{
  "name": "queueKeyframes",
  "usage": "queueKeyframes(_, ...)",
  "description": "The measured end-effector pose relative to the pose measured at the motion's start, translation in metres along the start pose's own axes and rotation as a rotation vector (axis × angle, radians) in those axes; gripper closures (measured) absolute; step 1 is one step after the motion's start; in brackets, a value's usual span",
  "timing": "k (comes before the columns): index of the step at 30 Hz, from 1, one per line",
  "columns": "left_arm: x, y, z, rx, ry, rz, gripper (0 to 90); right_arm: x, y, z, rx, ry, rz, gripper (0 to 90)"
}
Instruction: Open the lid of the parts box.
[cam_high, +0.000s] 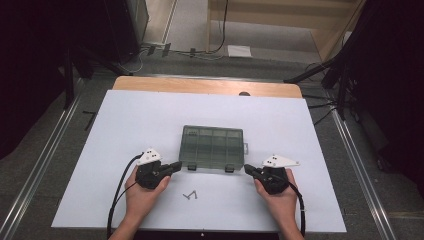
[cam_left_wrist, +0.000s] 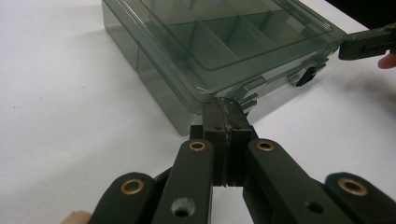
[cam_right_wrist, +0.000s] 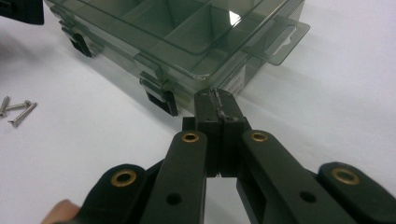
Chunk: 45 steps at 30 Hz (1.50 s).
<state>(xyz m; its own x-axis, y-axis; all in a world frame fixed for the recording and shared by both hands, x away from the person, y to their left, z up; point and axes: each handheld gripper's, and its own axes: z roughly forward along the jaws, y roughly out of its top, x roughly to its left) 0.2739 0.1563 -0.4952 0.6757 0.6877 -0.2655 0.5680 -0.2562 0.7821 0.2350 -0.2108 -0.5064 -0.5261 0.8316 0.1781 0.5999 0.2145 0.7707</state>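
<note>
A person is sitting at a white table with a gripper in each hand, working toward a closed, smoke-tinted plastic box that is lying near the middle of the table, just beyond both hands.

At the left, the left gripper is pointing its tip at the box's near left corner; in the left gripper view its black jaws are pressed fully together with nothing between them, the tip sitting right at the corner, so close that touching or just short cannot be told apart.

In the centre, the box lid is lying flat over its row of dividers, and the two dark latches on the near edge are looking fastened. The compartments seen through the lid are appearing bare. A few small screws are lying loose on the table between the hands, apart from the box.

At the right, the right gripper is mirroring the left: its jaws are also shut tight on nothing, the tip resting at or just beside the near right corner, next to the right-hand latch. A clear hang tab is sticking out from the box's right end.

By the look of it, the work is only starting: the grippers are getting into place at the corners, nothing is being held, the lid is yet to be unlatched and raised, and the screws are still waiting outside the box.
</note>
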Motion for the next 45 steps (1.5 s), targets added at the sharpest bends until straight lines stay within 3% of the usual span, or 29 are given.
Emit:
queueKeyframes(3, 0.0001, 0.0007, -0.0005, -0.004, -0.005, 0.005, 90.0, 0.0010, -0.0004, 0.0010, 0.009, 0.003, 0.002, 90.0)
queueKeyframes(12, 0.0035, -0.0014, -0.0047, 0.022, 0.049, 0.023, 90.0, 0.0017, -0.0010, 0.0030, 0.025, -0.001, -0.007, 90.0)
queueKeyframes(17, 0.0074, -0.0019, -0.0024, 0.026, 0.061, 0.014, 90.0, 0.0043, -0.0004, 0.0041, 0.026, 0.000, -0.023, 90.0)
queueKeyframes(24, 0.0083, -0.0005, 0.0002, 0.030, 0.050, 0.001, 90.0, 0.0038, -0.0001, 0.0040, 0.018, -0.008, -0.020, 90.0)
queueKeyframes(39, 0.0075, -0.0008, 0.0009, 0.057, 0.037, 0.019, 90.0, 0.0019, 0.0016, 0.0020, -0.008, 0.006, -0.018, 90.0)
queueKeyframes(45, 0.0082, 0.0011, 0.0004, 0.032, 0.033, 0.010, 90.0, 0.0003, 0.0032, 0.0009, -0.015, 0.003, -0.021, 90.0)
